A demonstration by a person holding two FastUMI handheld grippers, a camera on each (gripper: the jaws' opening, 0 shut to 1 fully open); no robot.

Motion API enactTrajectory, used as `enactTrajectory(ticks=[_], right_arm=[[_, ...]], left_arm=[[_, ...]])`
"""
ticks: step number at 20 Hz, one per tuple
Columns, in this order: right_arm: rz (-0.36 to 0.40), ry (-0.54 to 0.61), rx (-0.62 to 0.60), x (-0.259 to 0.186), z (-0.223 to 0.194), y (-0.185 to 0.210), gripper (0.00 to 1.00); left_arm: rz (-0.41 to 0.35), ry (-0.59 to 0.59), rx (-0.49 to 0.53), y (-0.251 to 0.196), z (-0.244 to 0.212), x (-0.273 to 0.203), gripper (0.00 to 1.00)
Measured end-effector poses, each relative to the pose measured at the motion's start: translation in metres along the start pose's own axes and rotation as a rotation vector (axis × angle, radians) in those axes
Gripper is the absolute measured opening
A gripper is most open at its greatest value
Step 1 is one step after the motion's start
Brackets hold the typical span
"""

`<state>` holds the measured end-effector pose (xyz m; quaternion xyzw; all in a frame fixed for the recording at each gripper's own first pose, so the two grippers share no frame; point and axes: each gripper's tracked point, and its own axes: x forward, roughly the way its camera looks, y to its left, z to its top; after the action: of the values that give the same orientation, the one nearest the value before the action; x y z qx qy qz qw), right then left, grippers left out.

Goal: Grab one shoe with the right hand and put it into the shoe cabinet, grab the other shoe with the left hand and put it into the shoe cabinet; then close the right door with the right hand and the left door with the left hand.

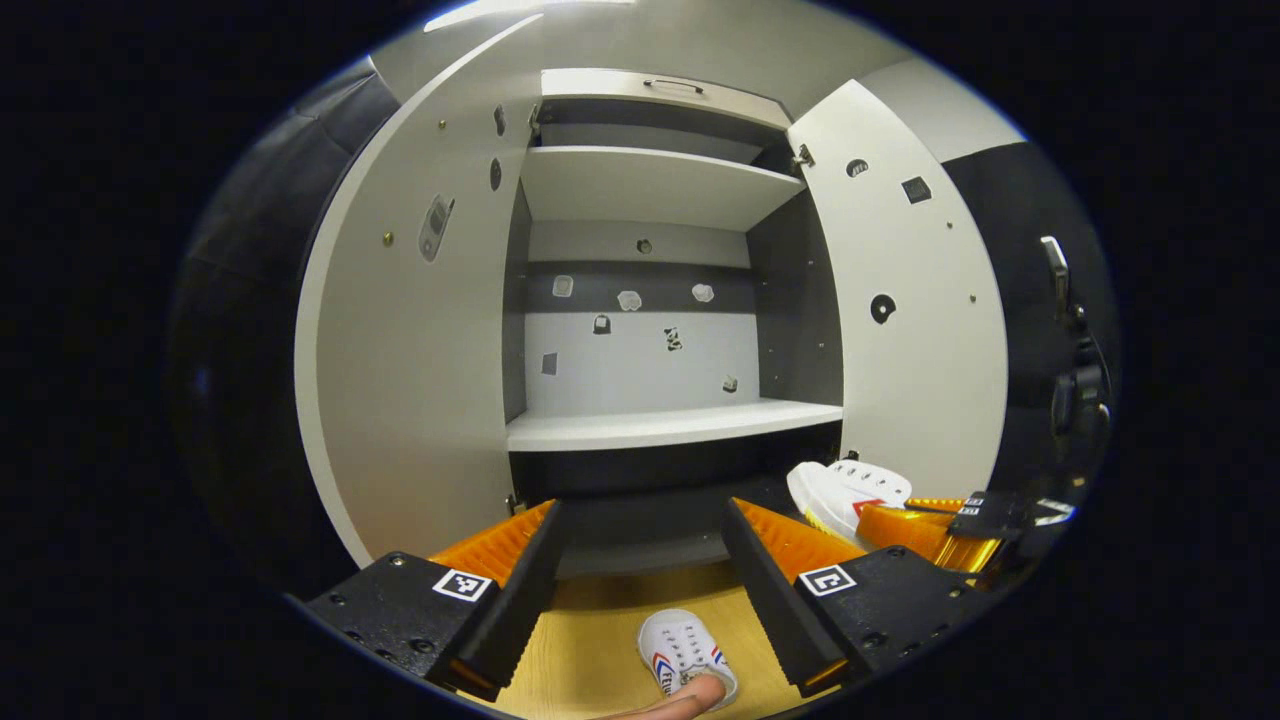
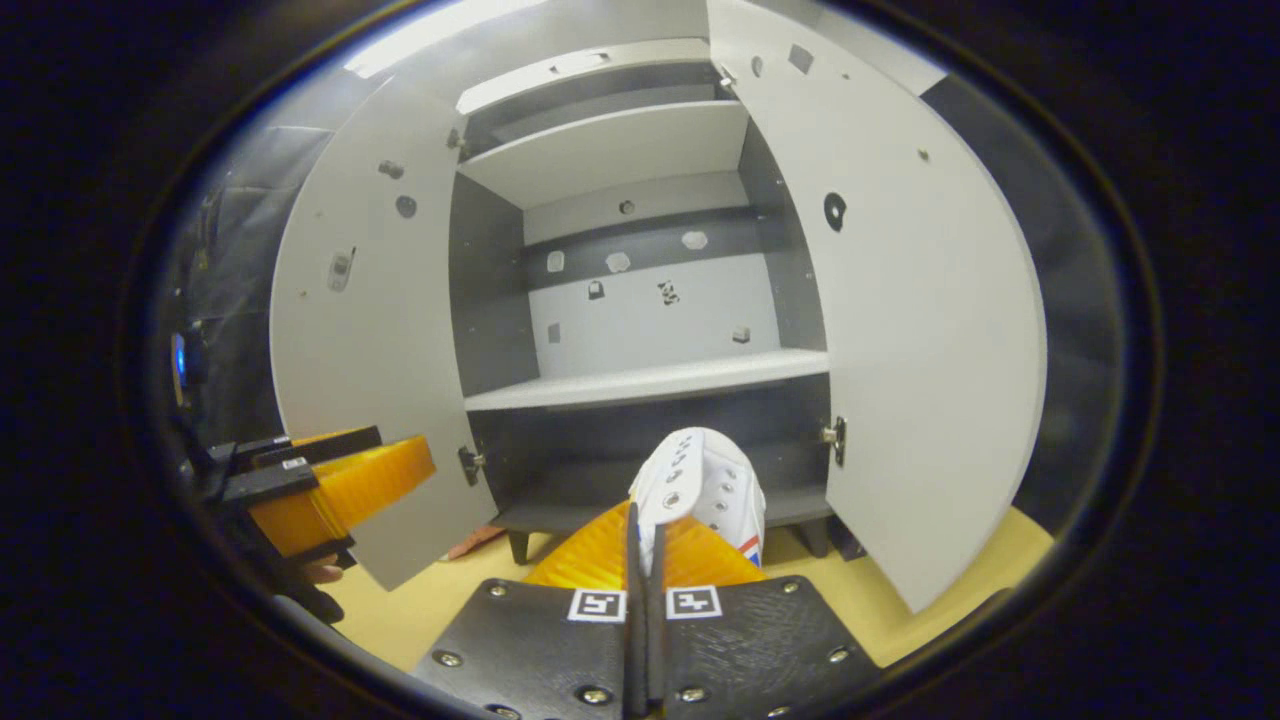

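The shoe cabinet (image 1: 660, 425) stands wide open, left door (image 1: 420, 380) and right door (image 1: 920, 330) both swung out. One white shoe (image 1: 685, 650) lies on the wooden floor just below and between the fingers of my open left gripper (image 1: 642, 520); a person's fingertip (image 1: 680, 702) touches it. My right gripper (image 2: 645, 520) is shut on the other white shoe (image 2: 700, 480), holding it toe-forward in front of the dark bottom compartment (image 2: 620, 450). In the left gripper view that held shoe (image 1: 850, 492) and the right gripper (image 1: 905, 520) hang by the right door's lower edge.
White shelves (image 2: 650, 380) split the dark cabinet interior. The cabinet rests on short legs (image 2: 518, 545) over the yellow wooden floor (image 2: 420, 600). My left gripper (image 2: 340, 480) shows at the left of the right gripper view, in front of the left door (image 2: 370, 330).
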<state>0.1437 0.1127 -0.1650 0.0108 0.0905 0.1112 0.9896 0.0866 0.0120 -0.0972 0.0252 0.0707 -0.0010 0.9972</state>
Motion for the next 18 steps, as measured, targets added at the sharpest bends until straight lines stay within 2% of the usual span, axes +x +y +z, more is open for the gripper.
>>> enactTrajectory(ticks=[3, 5, 6, 7, 12, 15, 18], right_arm=[[0.009, -0.033, -0.015, 0.008, 0.045, 0.000, 0.00], [0.010, -0.044, -0.031, 0.017, 0.071, -0.001, 0.00], [0.007, -0.051, -0.039, 0.024, 0.085, -0.002, 0.00], [0.005, -0.056, -0.055, 0.033, 0.100, -0.003, 0.00], [-0.063, -0.080, -0.138, 0.092, 0.160, -0.014, 0.00], [-0.068, -0.062, -0.195, 0.138, 0.178, -0.016, 0.01], [-0.054, -0.005, -0.226, 0.197, 0.176, -0.015, 0.01]], left_arm=[[-0.004, -0.016, -0.015, 0.000, 0.017, 0.008, 0.99], [0.000, -0.031, -0.016, 0.003, 0.025, 0.013, 0.96], [0.002, -0.032, -0.021, 0.005, 0.025, 0.016, 0.99], [0.006, -0.031, -0.036, 0.006, 0.025, 0.018, 0.95], [0.003, -0.009, -0.074, 0.006, 0.012, 0.024, 0.95], [0.013, 0.001, -0.079, 0.012, 0.015, 0.024, 0.95], [0.035, -0.022, -0.089, 0.021, 0.027, 0.020, 0.95]])
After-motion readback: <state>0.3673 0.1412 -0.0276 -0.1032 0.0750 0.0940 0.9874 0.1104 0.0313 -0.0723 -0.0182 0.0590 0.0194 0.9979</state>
